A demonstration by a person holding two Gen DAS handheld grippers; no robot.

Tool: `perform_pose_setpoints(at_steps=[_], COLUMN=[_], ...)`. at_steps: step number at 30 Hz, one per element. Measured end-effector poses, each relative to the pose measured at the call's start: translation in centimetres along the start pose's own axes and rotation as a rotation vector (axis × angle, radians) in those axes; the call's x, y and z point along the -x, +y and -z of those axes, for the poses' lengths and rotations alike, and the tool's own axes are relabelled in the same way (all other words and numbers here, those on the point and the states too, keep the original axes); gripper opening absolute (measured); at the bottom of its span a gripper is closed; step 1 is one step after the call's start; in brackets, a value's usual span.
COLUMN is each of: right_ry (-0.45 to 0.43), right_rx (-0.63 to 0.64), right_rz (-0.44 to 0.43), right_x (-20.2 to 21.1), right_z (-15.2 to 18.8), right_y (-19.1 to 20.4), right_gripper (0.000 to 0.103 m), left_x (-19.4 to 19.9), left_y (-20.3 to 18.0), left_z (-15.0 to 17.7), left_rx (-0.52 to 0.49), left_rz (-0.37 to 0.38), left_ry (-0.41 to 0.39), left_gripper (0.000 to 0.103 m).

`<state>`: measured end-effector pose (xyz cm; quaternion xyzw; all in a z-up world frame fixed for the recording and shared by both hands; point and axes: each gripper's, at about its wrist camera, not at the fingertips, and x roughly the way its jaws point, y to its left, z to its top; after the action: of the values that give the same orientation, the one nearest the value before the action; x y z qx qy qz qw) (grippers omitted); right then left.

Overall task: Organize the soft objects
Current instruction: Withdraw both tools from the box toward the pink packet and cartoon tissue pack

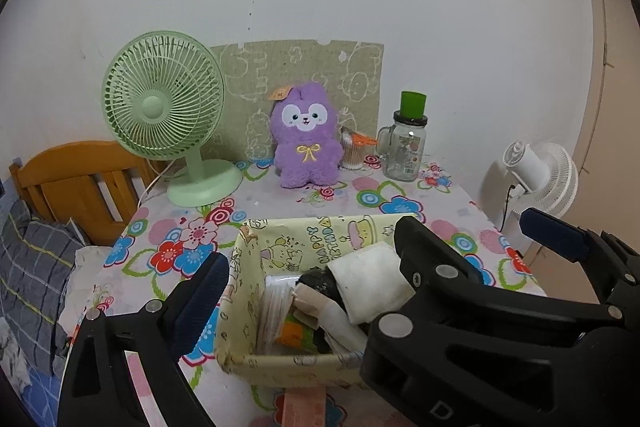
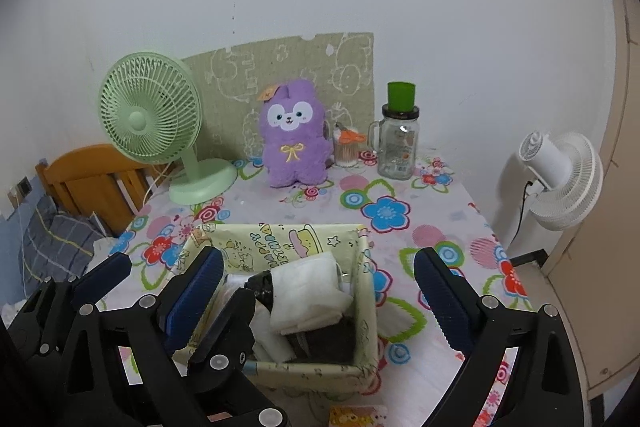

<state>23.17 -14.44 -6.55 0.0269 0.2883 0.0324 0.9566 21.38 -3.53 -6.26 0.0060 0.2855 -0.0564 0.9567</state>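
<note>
A purple plush bunny (image 1: 305, 137) stands upright at the back of the floral table, also in the right wrist view (image 2: 293, 141). A pale yellow box (image 1: 256, 255) sits near the front, holding white folded cloths (image 1: 370, 281) and dark items; it also shows in the right wrist view (image 2: 362, 263). My left gripper (image 1: 316, 279) is open over the box, empty. My right gripper (image 2: 320, 295) is open, its fingers either side of the box, empty. The other gripper crosses each view.
A green desk fan (image 1: 164, 107) stands back left. A glass jar with a green cup on top (image 1: 404, 147) and a cotton swab holder (image 1: 354, 151) stand back right. A white fan (image 2: 560, 179) is off the table's right edge. A wooden bed frame (image 1: 76, 179) is at left.
</note>
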Motion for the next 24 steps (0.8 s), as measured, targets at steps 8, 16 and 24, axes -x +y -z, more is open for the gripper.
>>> perform_pose_setpoints(at_steps=[8,16,24], right_ry=[-0.043,-0.069,-0.076], right_rx=[-0.002,0.011,0.017], right_rz=[0.005,0.001,-0.002], right_x=[4.5,8.6,11.3], right_z=[0.8,2.4,4.5], right_y=[-0.4,-0.4,-0.4], right_gripper=[0.101,0.103,0.103], left_x=[4.4,7.8,10.4], left_y=[-1.1,-1.8,-2.5], left_z=[0.9,2.3,4.1], left_rx=[-0.015,-0.016,-0.02], left_rz=[0.003,0.002,-0.013], left_ry=[-0.046,-0.063,-0.077], left_gripper=[0.098,0.1,0.103])
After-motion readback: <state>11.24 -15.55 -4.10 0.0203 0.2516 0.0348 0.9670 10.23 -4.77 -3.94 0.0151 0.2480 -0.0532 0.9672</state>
